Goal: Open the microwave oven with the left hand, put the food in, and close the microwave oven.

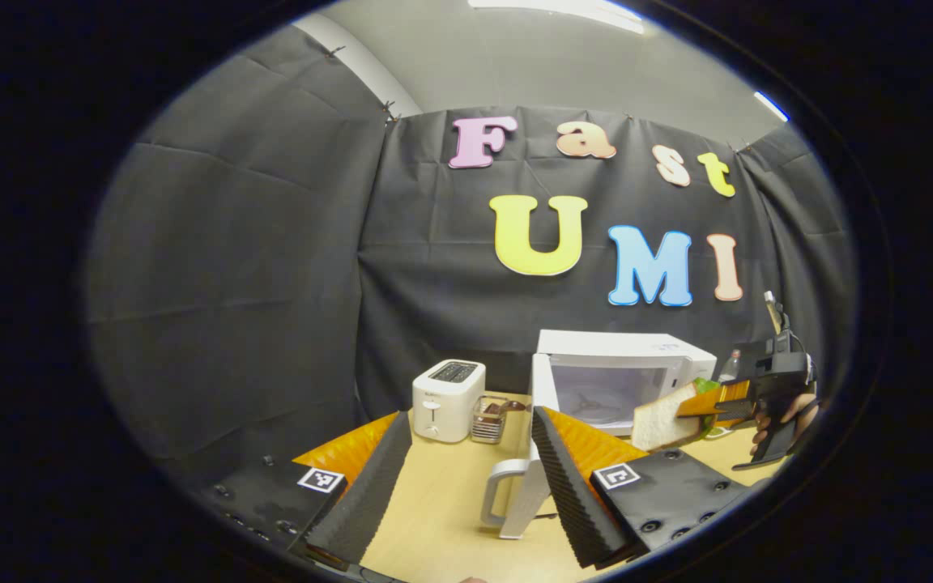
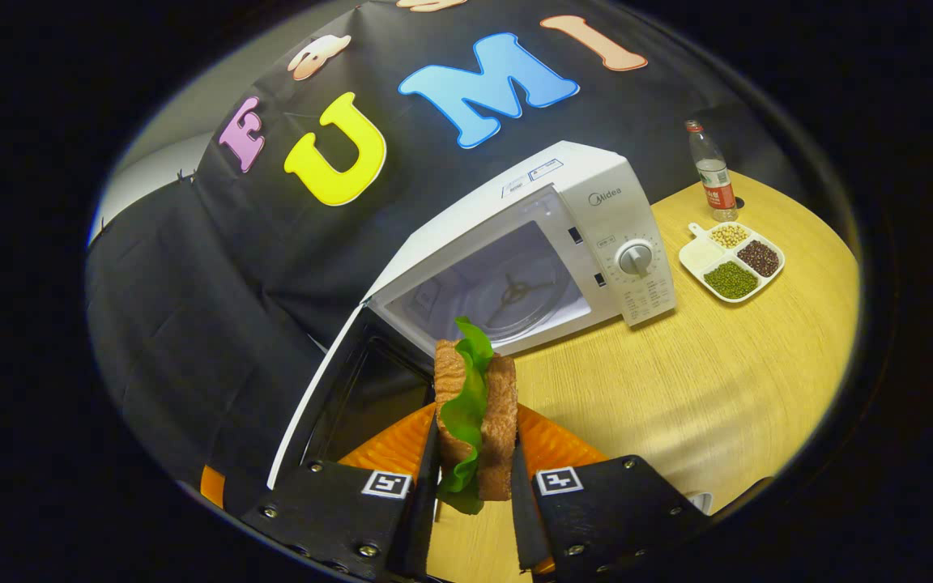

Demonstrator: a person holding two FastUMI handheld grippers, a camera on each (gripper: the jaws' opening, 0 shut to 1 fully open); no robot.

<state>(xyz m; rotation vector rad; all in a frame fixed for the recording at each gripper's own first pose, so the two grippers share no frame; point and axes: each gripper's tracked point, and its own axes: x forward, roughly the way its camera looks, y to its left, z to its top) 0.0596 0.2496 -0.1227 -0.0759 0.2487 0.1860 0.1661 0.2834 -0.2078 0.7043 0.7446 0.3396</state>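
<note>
Over the table (image 2: 717, 389), right gripper (image 2: 475, 474) clamps sandwich (image 2: 475, 405).

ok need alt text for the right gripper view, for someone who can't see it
The right gripper holds a sandwich with green lettuce upright between its jaws, in front of a white microwave whose door hangs open. Behind on the wooden table sit a divided dish of beans and a plastic bottle.

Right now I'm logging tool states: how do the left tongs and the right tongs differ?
The left tongs stand open and hold nothing; the right tongs are shut on the sandwich. The left tongs sit by the door's handle; the right tongs face the microwave cavity. Both are over the table.
</note>
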